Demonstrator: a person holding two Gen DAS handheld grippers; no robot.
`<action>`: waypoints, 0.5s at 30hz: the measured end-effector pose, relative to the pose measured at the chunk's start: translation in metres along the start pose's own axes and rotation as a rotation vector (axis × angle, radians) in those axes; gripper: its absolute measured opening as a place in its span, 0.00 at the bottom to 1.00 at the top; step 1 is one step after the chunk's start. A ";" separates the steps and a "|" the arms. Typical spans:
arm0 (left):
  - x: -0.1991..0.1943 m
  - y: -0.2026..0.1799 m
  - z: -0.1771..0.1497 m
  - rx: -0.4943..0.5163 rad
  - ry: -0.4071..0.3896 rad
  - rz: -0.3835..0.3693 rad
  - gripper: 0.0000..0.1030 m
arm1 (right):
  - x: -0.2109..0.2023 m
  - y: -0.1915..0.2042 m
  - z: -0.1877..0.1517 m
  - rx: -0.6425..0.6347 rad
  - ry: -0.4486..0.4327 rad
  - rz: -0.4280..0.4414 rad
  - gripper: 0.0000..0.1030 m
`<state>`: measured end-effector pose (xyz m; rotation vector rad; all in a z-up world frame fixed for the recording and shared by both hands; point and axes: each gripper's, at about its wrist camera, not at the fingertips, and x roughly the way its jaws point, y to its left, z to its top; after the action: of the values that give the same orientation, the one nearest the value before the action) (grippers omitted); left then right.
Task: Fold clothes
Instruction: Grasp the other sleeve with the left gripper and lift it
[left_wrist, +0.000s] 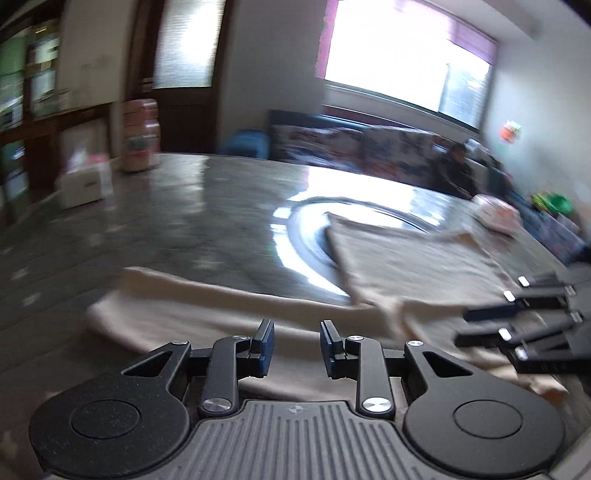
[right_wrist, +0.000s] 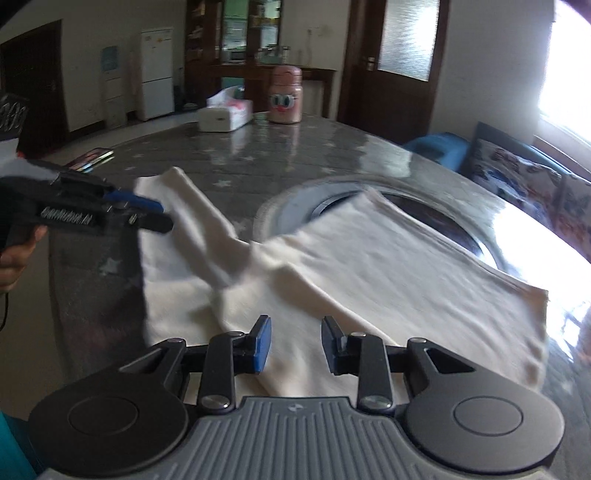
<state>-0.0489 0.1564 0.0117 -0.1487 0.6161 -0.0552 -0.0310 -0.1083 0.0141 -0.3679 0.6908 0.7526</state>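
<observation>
A cream long-sleeved garment (left_wrist: 424, 266) lies spread on the grey star-patterned table (left_wrist: 184, 206), partly over a round glass turntable (left_wrist: 306, 236). One sleeve (left_wrist: 166, 291) stretches out to the left. My left gripper (left_wrist: 297, 347) hovers over the garment's near edge, its jaws apart with only cloth showing below the gap. My right gripper (left_wrist: 476, 326) is close by on the right. In the right wrist view the garment (right_wrist: 388, 266) fills the middle and its sleeve (right_wrist: 192, 206) runs up-left. My right gripper (right_wrist: 295, 345) stands open above the cloth. The hand-held left gripper (right_wrist: 162, 218) sits by the sleeve.
A white tissue box (right_wrist: 221, 114) and a pink jar with a cartoon face (right_wrist: 284, 96) stand at the table's far side, and a flat dark item (right_wrist: 90, 158) lies near its left edge. A patterned sofa (left_wrist: 351, 147) and a blue stool (right_wrist: 439, 147) stand beyond the table.
</observation>
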 end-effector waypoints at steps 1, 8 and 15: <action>0.000 0.009 0.001 -0.023 -0.002 0.027 0.29 | 0.004 0.004 0.002 -0.007 0.005 0.010 0.28; 0.000 0.058 0.006 -0.110 -0.038 0.242 0.37 | 0.008 0.016 0.006 -0.043 0.018 0.020 0.28; 0.013 0.088 0.010 -0.235 -0.024 0.354 0.42 | -0.014 0.010 0.008 -0.030 -0.012 -0.001 0.28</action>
<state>-0.0320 0.2437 -0.0018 -0.2650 0.6162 0.3618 -0.0422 -0.1043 0.0283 -0.3903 0.6691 0.7645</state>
